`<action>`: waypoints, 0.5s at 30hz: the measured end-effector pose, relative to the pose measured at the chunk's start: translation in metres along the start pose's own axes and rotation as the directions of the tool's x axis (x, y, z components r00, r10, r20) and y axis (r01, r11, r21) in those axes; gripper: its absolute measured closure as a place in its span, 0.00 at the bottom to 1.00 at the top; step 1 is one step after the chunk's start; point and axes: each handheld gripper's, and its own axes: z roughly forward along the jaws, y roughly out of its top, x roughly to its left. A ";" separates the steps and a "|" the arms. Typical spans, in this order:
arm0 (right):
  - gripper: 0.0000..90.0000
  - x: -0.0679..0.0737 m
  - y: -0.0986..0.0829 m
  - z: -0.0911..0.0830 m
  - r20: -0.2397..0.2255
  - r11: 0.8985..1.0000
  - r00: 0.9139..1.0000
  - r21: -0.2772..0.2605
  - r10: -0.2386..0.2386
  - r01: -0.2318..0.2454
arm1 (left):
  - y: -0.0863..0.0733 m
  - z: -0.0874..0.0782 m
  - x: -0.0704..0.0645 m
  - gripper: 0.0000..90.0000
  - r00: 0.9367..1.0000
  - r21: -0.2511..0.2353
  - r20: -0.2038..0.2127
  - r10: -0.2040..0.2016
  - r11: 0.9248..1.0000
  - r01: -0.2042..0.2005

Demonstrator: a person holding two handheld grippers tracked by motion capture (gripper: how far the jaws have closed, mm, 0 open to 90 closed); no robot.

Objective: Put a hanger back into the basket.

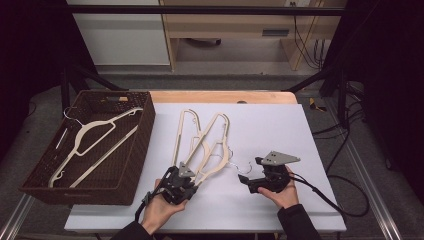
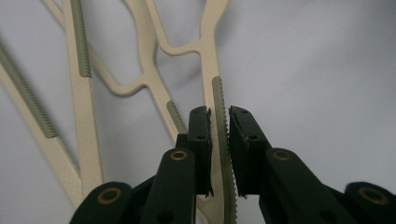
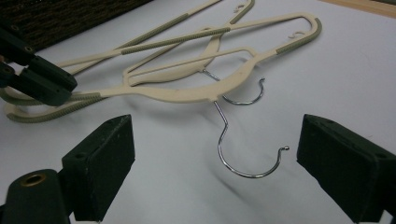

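Two cream hangers (image 1: 202,142) lay overlapped on the white table sheet (image 1: 280,130), just right of the dark woven basket (image 1: 142,145), which held a third hanger (image 1: 95,137). Left gripper (image 1: 186,176), held in the left hand (image 1: 162,207), sat at the near end of the pair; in the left gripper view its jaws stood narrow, closed on the ribbed grip strip of one hanger arm (image 2: 219,126), pads touching it on both sides. Right gripper (image 1: 248,178), in the right hand (image 1: 282,195), rested low on the sheet near the wire hooks (image 1: 243,167). In the right gripper view its jaws were spread wide, holding nothing, with the nearer steel hook (image 3: 247,154) lying between them but apart from both pads. Second hook (image 3: 245,95) lay just beyond.
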 end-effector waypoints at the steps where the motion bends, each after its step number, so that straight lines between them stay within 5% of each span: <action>1: 0.14 0.001 0.002 0.002 0.005 1.000 1.000 0.000 0.003 -0.003 | 0.000 -0.002 0.001 0.88 1.000 -0.001 0.000 0.000 1.000 0.000; 15: 0.41 0.002 0.019 0.049 -0.031 0.997 0.999 0.070 -0.043 0.045 | -0.002 -0.016 0.008 0.88 1.000 -0.010 0.018 0.005 1.000 -0.004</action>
